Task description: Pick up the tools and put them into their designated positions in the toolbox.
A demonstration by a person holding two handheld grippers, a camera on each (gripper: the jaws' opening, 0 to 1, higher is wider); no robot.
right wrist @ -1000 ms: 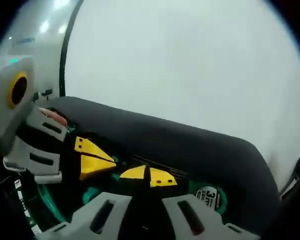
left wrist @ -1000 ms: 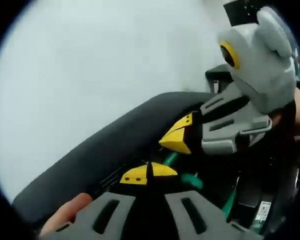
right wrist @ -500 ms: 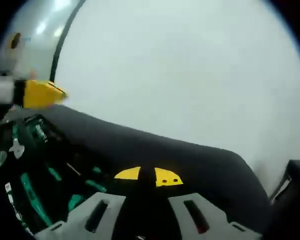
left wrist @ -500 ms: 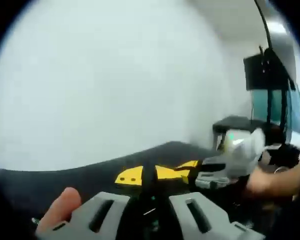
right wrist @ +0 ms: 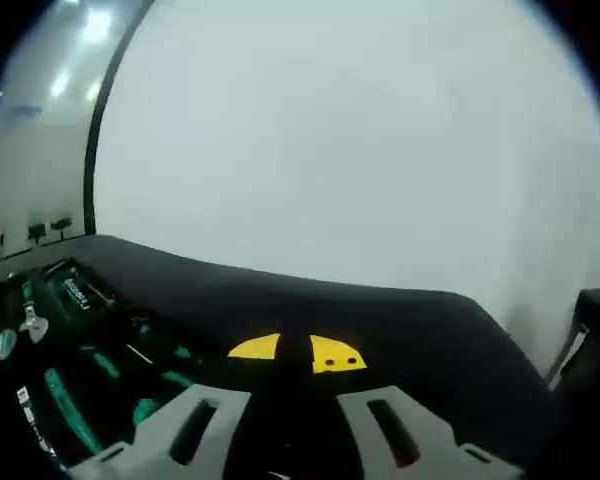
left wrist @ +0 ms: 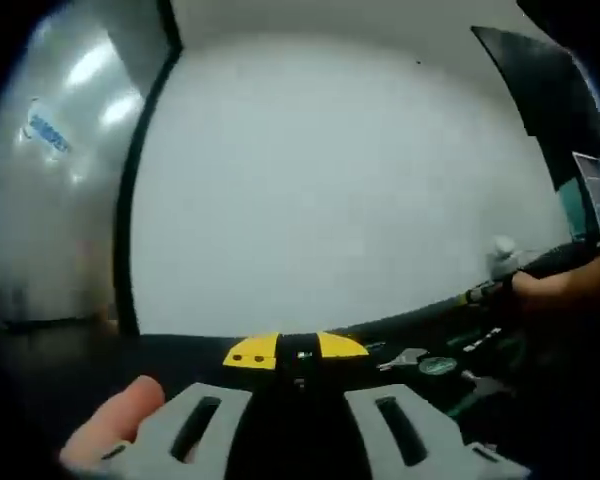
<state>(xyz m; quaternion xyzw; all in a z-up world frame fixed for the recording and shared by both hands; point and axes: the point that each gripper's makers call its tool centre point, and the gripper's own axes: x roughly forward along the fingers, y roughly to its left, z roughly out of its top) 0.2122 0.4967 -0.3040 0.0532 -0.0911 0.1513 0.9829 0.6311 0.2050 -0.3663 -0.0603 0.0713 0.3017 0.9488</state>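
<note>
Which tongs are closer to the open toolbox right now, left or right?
Right, most likely. The right tongs hover directly over the toolbox, with its green tools just beside them. The left tongs sit off to its side, farther back.

The toolbox looks like matt black moulded plastic, its rim smooth. The tools inside have glossy green plastic handles (the wrench seems bare bright metal). The right tongs and left tongs show matt yellow tips on dull grey plastic. The wall behind is plain, matt white.
</note>
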